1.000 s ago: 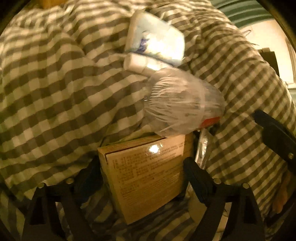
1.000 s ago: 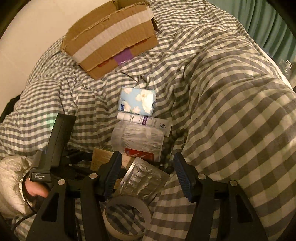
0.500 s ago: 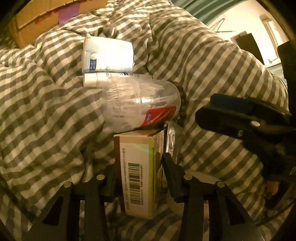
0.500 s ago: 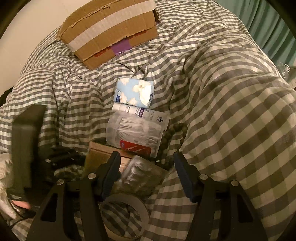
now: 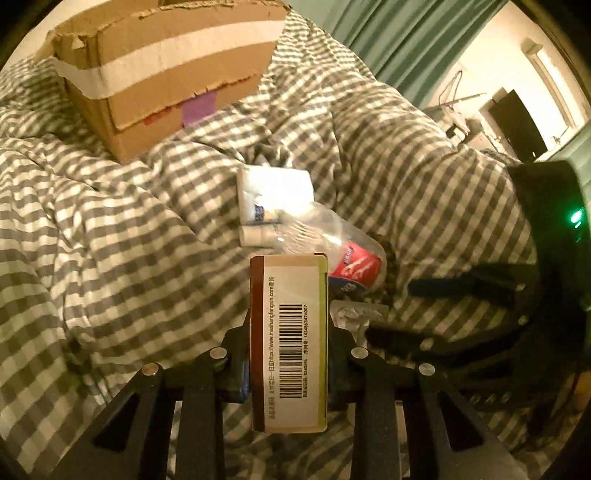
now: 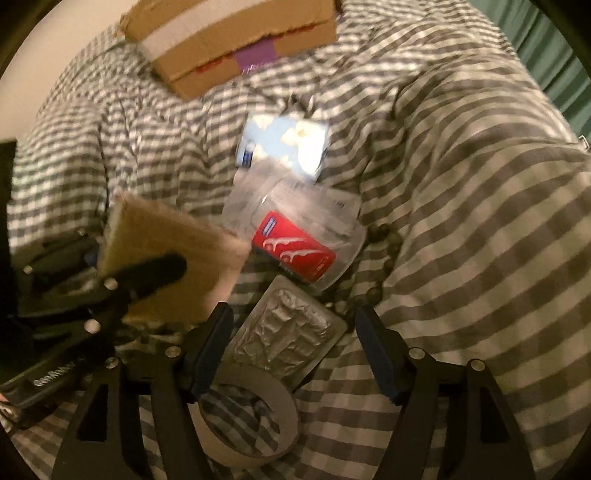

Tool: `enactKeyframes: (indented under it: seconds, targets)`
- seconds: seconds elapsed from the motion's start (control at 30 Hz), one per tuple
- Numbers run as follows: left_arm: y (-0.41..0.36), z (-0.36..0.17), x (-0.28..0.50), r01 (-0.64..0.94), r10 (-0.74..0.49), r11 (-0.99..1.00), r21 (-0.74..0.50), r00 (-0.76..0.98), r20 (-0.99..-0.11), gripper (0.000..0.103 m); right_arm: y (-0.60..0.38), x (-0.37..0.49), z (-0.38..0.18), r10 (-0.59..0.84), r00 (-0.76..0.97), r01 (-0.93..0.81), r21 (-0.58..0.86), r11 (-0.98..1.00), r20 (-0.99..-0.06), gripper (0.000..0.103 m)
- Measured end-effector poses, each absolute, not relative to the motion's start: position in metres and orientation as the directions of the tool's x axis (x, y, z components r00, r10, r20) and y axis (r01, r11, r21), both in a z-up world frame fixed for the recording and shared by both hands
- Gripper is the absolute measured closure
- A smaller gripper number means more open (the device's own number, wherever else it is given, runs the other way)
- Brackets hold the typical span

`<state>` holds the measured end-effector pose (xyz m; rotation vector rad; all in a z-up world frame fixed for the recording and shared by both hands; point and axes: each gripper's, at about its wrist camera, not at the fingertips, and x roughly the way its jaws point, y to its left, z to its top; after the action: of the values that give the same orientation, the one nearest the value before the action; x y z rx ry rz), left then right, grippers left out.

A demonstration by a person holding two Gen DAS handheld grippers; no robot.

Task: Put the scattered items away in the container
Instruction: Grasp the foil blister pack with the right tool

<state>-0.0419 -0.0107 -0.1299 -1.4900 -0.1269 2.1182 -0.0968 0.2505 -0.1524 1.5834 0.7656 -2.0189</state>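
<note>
My left gripper [image 5: 290, 343] has its jaws closing on a small tan carton [image 5: 291, 288] with a barcode, the pads pressing its sides, held up above the checked duvet. The right wrist view shows the carton [image 6: 166, 251] at the left. My right gripper [image 6: 293, 325] points down with its jaws opening. A silver blister pack [image 6: 284, 343] lies between them on the duvet, untouched. The open cardboard box [image 5: 166, 66] stands at the far end of the bed.
A blue tissue pack [image 6: 284, 144], a white tube [image 5: 255, 236], a clear tub with a red label [image 6: 291, 236] and dark beads [image 6: 384, 236] lie in a cluster on the duvet [image 6: 461, 221]. A tape ring [image 6: 251, 417] sits below the blister pack. A green curtain [image 5: 399, 33] hangs behind.
The left jaws closed on the carton, turned it edge-up and lifted it off the duvet. The right gripper sank toward the blister pack and its jaws widened.
</note>
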Motion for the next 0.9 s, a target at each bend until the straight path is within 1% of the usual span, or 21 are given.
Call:
enactKeyframes:
  seconds: [0.2, 0.3, 0.37, 0.57, 0.73, 0.8, 0.83, 0.87, 0.9]
  targets:
    - [-0.004, -0.132, -0.051, -0.364, 0.478, -0.853, -0.374, -0.256, -0.841, 0.074, 0.247, -0.101, -0.187, 0.029, -0.1, 0.671, -0.089, -0.736, -0.995, 0.029]
    - [-0.006, -0.129, -0.051, -0.368, 0.475, -0.855, -0.365, -0.277, -0.835, 0.074, 0.248, -0.106, -0.2, 0.09, -0.098, 0.667, -0.132, -0.733, -0.991, 0.022]
    - [-0.006, -0.127, -0.052, -0.365, 0.476, -0.857, -0.364, -0.292, -0.829, 0.074, 0.246, -0.107, -0.208, 0.102, -0.081, 0.68, -0.13, -0.722, -0.991, 0.016]
    - [-0.009, -0.123, -0.052, -0.358, 0.473, -0.861, -0.361, -0.307, -0.826, 0.074, 0.238, -0.108, -0.23, 0.155, -0.071, 0.712, -0.159, -0.684, -0.985, 0.005]
    - [-0.014, -0.119, -0.051, -0.354, 0.47, -0.865, -0.355, -0.325, -0.821, 0.074, 0.234, -0.109, -0.242, 0.175, -0.083, 0.726, -0.18, -0.664, -0.981, 0.005]
    - [-0.016, -0.117, -0.051, -0.352, 0.47, -0.867, -0.354, -0.337, -0.816, 0.074, 0.235, -0.108, -0.242, 0.175, -0.089, 0.727, -0.184, -0.662, -0.981, 0.006]
    - [-0.017, -0.116, -0.05, -0.352, 0.469, -0.867, -0.352, -0.341, -0.815, 0.074, 0.235, -0.108, -0.241, 0.171, -0.094, 0.727, -0.185, -0.661, -0.981, 0.012]
    - [-0.018, -0.116, -0.05, -0.35, 0.468, -0.869, -0.351, -0.346, -0.813, 0.074, 0.237, -0.107, -0.239, 0.168, -0.114, 0.723, -0.197, -0.662, -0.979, 0.024]
    - [-0.018, -0.116, -0.05, -0.349, 0.467, -0.869, -0.351, -0.348, -0.813, 0.074, 0.239, -0.108, -0.234, 0.162, -0.139, 0.713, -0.212, -0.669, -0.977, 0.027]
